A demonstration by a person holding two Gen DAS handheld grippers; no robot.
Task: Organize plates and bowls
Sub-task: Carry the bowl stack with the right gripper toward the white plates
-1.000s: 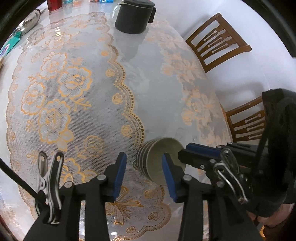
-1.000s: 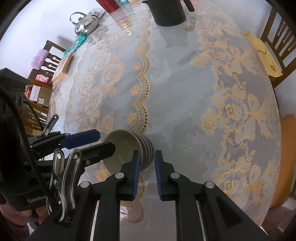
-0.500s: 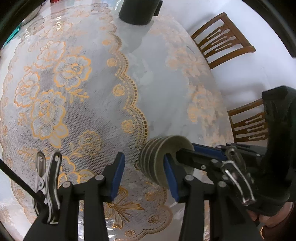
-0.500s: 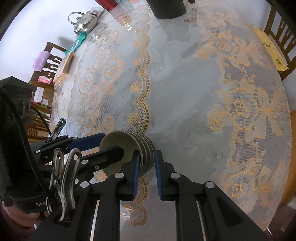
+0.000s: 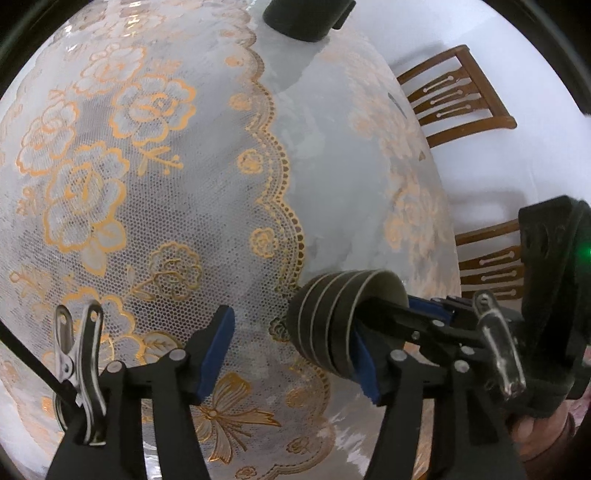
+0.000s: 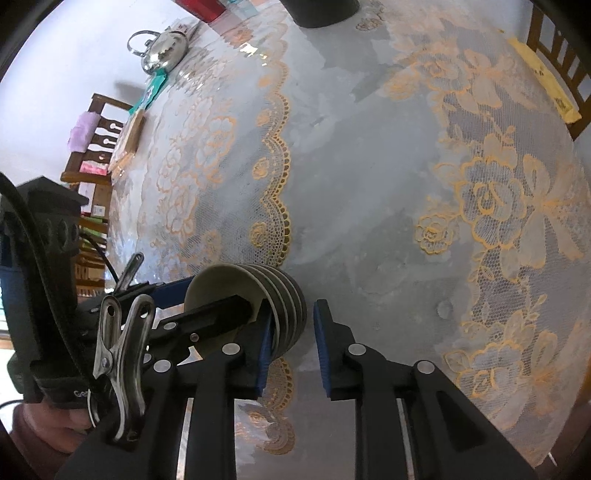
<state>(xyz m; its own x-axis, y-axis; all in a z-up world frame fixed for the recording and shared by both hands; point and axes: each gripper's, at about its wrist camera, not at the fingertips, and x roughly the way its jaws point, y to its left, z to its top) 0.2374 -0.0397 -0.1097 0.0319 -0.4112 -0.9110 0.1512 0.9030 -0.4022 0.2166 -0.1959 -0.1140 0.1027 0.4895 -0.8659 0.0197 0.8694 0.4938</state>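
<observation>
The left tool (image 5: 291, 356) is standing spread wide, its right pad lying against the stack of bowls (image 5: 327, 325), which is tipped on its side at 5 o'clock on the worktop (image 5: 332, 166). The right tool (image 6: 293, 349) is straddling the stack's rims with a narrow gap; whether it is pinching them I cannot tell. Farther off, a dark pot (image 5: 303, 18) is sitting at 12 o'clock, and a steel kettle (image 6: 162, 51) is gleaming at 11 o'clock in the right wrist view.
</observation>
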